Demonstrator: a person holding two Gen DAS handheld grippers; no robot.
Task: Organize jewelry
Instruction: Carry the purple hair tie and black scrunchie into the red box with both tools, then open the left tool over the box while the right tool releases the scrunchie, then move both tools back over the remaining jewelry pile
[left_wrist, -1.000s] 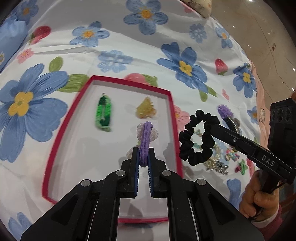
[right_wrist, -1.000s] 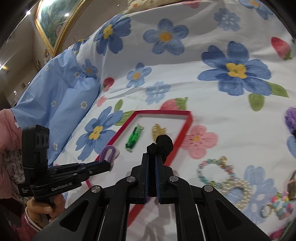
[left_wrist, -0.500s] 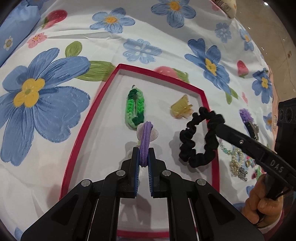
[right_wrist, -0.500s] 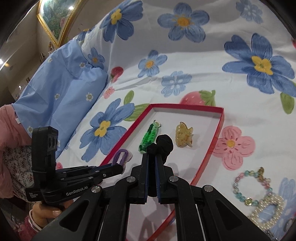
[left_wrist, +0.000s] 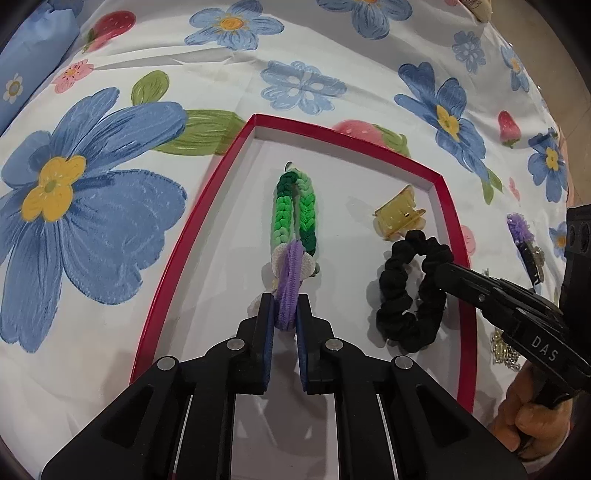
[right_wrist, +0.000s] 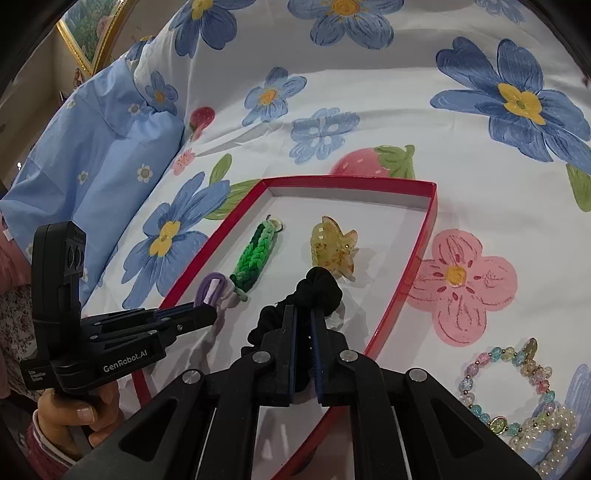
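Bed (left_wrist: 332, 48), flowered sheet, fills both views; no worktop here. Blue pillow (right_wrist: 85, 147) sits upper left of the right wrist view.

Red tray (left_wrist: 173, 273), shallow, white floor, lies centre frame in both views, its long axis running away from you toward the top of the frame. Already in it: green braided band (left_wrist: 293, 206), long axis along the tray's length, and a yellow hair claw (left_wrist: 397, 216) to its right near the far right corner.

Your left tool (left_wrist: 285, 306) is pressed together on a purple hair tie (left_wrist: 290, 280), which stands on edge between the pads and points straight ahead toward the green band. Its far end overlaps the band's near end in the left wrist view; touching or just above, cannot tell.

Your right tool (right_wrist: 303, 321) is pinching a black scrunchie (left_wrist: 410, 291). The loop hangs inside the tray's right rim, directly below the claw in the frame, long axis along the tray.

Both items are over the tray floor. Judgement: each sits where a release would land it, in a second row nearer you than the first. The left is the tighter fit; draw back slightly so the tie lands clear of the band.

Bead bracelets (right_wrist: 517, 398) wait on the sheet, lower right of the right wrist view, nearer your right hand.
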